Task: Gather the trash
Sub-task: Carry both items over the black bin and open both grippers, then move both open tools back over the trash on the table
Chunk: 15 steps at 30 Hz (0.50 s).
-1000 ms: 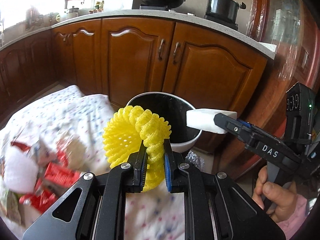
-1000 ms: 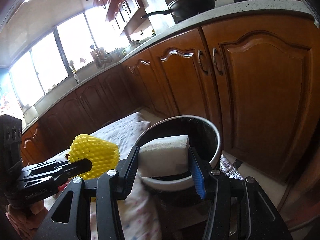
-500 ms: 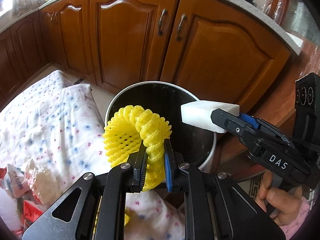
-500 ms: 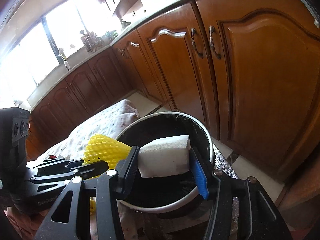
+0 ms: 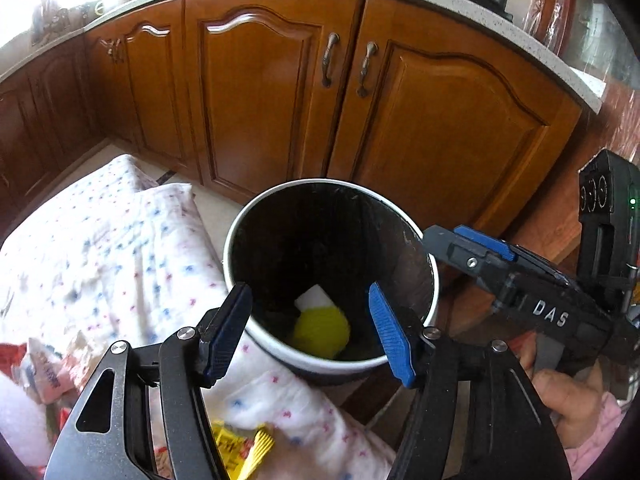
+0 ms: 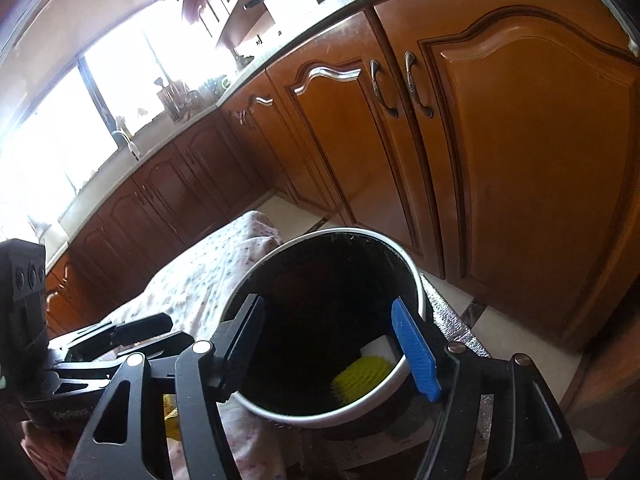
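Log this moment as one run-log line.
left gripper: open, empty | right gripper: open, empty | yellow foam net: in bin | white foam block: in bin | trash bin: upright beside cloth

We see trash bin (image 5: 404, 236) on floor before cabinet doors (image 5: 260, 92); foam net (image 5: 320, 332) and foam block (image 5: 314, 297) touching at bin bottom; patterned cloth (image 5: 112, 248) left of bin; wrappers (image 5: 44, 372) on cloth

Daylight floods through the overexposed kitchen window (image 6: 96, 96), bleaching it white and glinting off the glossy brown wooden cabinet doors (image 6: 532, 152). The black-lined round trash bin (image 5: 434, 280) sits in shadow inside. Fisheye curvature bends the counter lines; corners vignette dark.
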{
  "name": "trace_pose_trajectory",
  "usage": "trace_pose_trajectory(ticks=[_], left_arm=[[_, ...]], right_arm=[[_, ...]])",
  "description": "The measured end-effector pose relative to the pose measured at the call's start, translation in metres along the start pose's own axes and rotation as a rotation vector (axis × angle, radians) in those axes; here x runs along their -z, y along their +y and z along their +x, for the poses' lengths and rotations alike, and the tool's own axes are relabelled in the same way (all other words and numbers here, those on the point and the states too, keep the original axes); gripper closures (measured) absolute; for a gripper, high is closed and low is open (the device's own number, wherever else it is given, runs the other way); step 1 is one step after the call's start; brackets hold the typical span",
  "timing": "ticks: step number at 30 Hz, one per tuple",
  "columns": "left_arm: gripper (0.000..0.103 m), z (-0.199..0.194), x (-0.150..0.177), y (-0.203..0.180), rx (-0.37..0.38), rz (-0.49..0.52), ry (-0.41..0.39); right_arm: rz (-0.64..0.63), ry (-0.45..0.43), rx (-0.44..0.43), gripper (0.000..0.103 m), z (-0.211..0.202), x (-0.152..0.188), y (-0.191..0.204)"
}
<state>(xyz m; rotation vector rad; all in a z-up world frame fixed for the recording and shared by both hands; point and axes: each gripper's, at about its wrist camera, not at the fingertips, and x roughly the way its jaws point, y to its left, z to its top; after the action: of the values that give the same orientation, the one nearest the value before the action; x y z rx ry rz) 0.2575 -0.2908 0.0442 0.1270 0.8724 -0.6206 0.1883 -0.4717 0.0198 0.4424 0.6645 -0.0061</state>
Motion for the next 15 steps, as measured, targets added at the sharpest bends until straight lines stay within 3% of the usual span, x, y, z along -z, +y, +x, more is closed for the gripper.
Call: trace_pose_trajectory(ticks=[5, 15], left_arm=[[0.040, -0.015, 0.019, 0.011, -0.016, -0.042, -0.031], [0.039, -0.062, 0.086, 0.034, -0.093, -0.111, -0.121]], right_arm=[[0.014, -0.014, -0.033, 0.016, -0.010, 0.019, 0.014], [-0.006, -0.006, -0.086, 0.012, -0.020, 0.071, 0.058]])
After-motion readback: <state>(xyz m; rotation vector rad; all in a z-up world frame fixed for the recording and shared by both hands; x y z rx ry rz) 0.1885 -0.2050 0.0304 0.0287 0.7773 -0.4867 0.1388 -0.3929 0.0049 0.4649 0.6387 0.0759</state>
